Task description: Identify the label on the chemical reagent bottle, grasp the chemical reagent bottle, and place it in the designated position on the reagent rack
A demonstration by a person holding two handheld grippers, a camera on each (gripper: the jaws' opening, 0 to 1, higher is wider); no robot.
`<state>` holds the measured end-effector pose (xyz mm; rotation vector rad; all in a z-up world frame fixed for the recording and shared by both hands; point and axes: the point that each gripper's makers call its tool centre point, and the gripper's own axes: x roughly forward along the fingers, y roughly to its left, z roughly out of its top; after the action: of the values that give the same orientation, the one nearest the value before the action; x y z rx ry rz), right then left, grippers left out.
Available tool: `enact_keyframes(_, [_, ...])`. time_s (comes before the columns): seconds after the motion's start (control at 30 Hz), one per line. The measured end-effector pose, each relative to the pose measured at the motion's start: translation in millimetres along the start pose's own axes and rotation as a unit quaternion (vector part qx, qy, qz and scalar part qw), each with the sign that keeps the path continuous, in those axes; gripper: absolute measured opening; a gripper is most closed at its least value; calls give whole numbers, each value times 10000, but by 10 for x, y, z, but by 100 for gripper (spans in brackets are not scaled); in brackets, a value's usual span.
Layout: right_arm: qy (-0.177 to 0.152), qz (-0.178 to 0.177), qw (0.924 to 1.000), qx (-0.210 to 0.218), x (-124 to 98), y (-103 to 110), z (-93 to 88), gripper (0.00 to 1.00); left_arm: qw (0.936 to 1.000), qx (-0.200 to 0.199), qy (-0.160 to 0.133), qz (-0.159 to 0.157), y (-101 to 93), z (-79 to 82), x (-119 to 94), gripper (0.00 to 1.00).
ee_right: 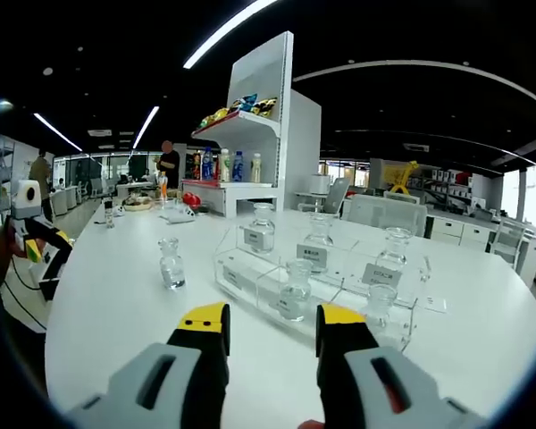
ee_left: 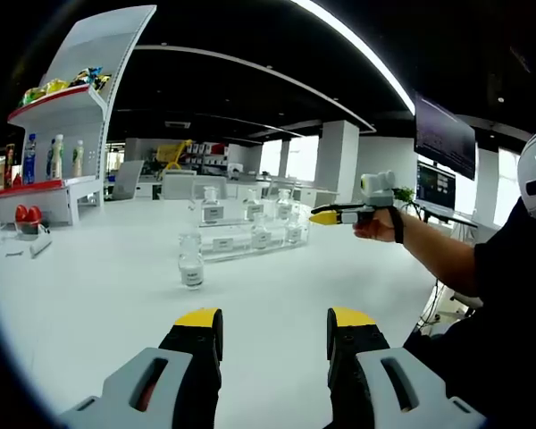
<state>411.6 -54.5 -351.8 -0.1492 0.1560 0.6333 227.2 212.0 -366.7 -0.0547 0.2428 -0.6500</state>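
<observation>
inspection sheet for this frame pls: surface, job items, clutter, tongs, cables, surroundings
Surface: white table, bare in front.
Job's things: loose reagent bottle standing upright beside the clear reagent rack; five labelled bottles in the rack.
Clutter: red items at the far table edge.
Tongs: left tongs open, empty; right tongs open, empty, above the table.
Cables: nothing seen.
Surroundings: white display shelf with drinks and snacks; wall monitor; a person standing far off.

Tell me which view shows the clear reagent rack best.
The right gripper view: the reagent rack lies close ahead, so its compartments, white labels and five bottles can be told apart. In the left gripper view the reagent rack is farther and smaller, its labels unreadable, with the lone bottle standing before it.
</observation>
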Motion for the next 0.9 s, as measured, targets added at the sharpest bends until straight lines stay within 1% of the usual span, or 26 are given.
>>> enact_keyframes(0.23, [-52, -26, 10000, -33, -114, 39, 30, 38, 10000, 30, -16, -23, 11, 22, 17, 47])
enact_keyframes(0.43, [-87, -74, 9999, -38, -238, 40, 46, 38, 9999, 65, -113, -18, 20, 106, 21, 47])
enact_keyframes(0.53, [-128, -89, 9999, -39, -312, 38, 54, 38, 9999, 76, -118, -19, 19, 112, 23, 47])
enact_keyframes(0.63, [-183, -132, 9997, 50, -381, 49, 33, 38, 9999, 67, -113, -15, 24, 102, 27, 47])
enact_keyframes(0.77, [-132, -94, 9998, 83, -436, 126, -50, 38, 9999, 55, -92, -13, 30, 81, 31, 47])
enact_keyframes(0.9, [-128, -106, 9998, 138, -508, 163, -83, 38, 9999, 46, -107, -11, 30, 84, 32, 47])
